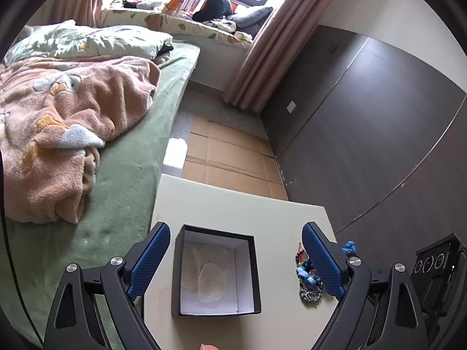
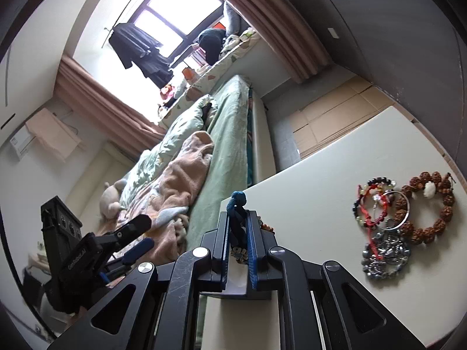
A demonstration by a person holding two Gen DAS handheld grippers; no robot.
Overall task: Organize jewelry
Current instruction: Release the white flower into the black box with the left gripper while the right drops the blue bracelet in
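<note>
In the left wrist view a black box (image 1: pixel 253 274) with a white lining stands open on the white table (image 1: pixel 233 204). My left gripper (image 1: pixel 236 229) hangs over it, open, one blue pad on either side and neither touching it. A jewelry pile (image 1: pixel 310 293) lies to the right, partly hidden by the right finger. My right gripper (image 2: pixel 238 220) is shut on a blue braided bracelet (image 2: pixel 238 201), lifted off the table, with small beads (image 2: pixel 267 227) hanging beside it. A brown bead bracelet (image 2: pixel 429 207), a red cord bracelet (image 2: pixel 373 207), a silver bangle (image 2: pixel 404 208) and a silver chain (image 2: pixel 385 256) lie on the table.
A bed (image 1: pixel 125 192) with green sheet and pink blanket runs along the table's left side. Cardboard (image 1: pixel 230 157) covers the floor beyond the table's far edge. A dark wall panel (image 1: pixel 364 134) stands on the right. The left gripper's body (image 2: pixel 73 250) shows at the left of the right wrist view.
</note>
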